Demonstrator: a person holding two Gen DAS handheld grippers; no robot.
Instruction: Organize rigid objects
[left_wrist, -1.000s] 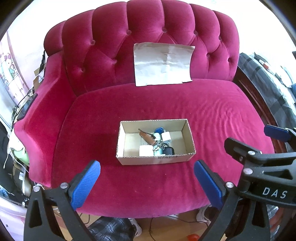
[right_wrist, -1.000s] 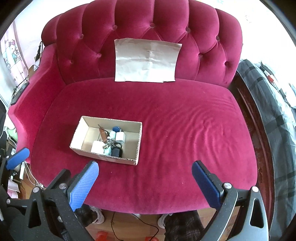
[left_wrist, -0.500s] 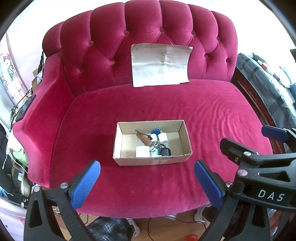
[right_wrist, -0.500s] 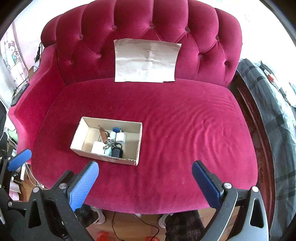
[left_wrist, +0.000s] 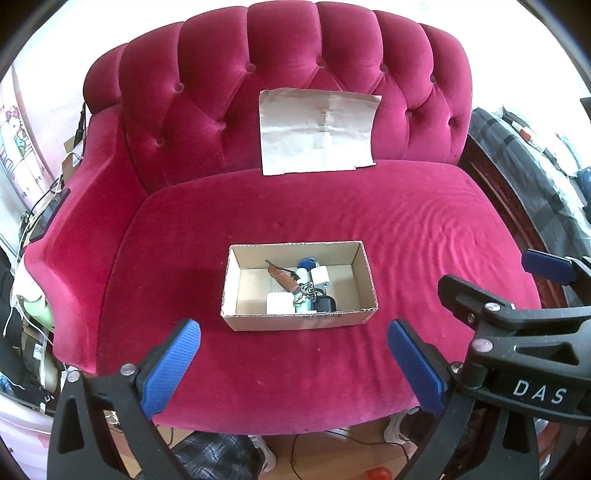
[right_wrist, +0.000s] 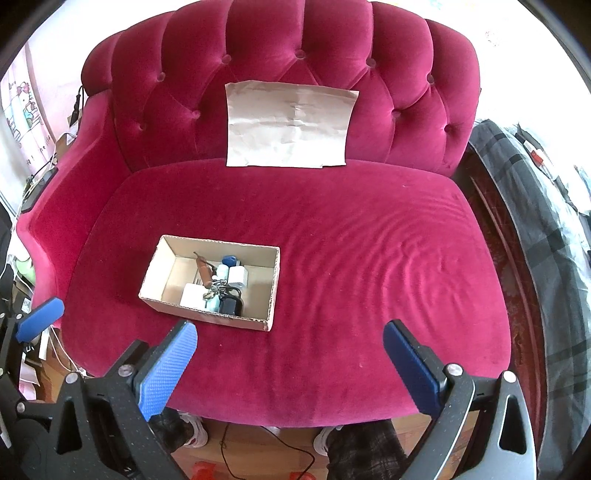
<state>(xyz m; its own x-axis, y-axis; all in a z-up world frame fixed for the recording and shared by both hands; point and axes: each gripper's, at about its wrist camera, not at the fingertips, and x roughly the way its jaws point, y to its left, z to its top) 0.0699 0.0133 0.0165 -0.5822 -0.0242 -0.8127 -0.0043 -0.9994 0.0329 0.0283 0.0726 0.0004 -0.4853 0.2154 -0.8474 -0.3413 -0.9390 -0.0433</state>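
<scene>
An open cardboard box (left_wrist: 240, 280) (right_wrist: 164, 271) sits on the red velvet sofa seat (left_wrist: 424, 240) (right_wrist: 369, 251). Inside lie small items: white chargers (left_wrist: 320, 275) (right_wrist: 236, 276), a brown leather key fob with keys (left_wrist: 284, 278) (right_wrist: 205, 271), a blue tag (left_wrist: 306, 263) (right_wrist: 229, 260) and a black block (left_wrist: 323, 304) (right_wrist: 229, 307). My left gripper (left_wrist: 295, 363) hangs open over the seat's front edge, just short of the box. My right gripper (right_wrist: 290, 363) is open too, to the right of the box, holding nothing. The right gripper's body shows in the left wrist view at the right edge.
A creased sheet of paper (left_wrist: 317, 131) (right_wrist: 290, 125) leans on the tufted backrest. A bed with a plaid blanket (right_wrist: 546, 206) stands at the right. Cables and clutter (left_wrist: 33, 236) lie left of the armrest. Below the seat edge are wooden floor and a person's feet (right_wrist: 332, 439).
Both grippers have drawn back and up slightly, so the box sits a little higher and smaller in the left wrist view. Both stay open. The box contents have not moved.
</scene>
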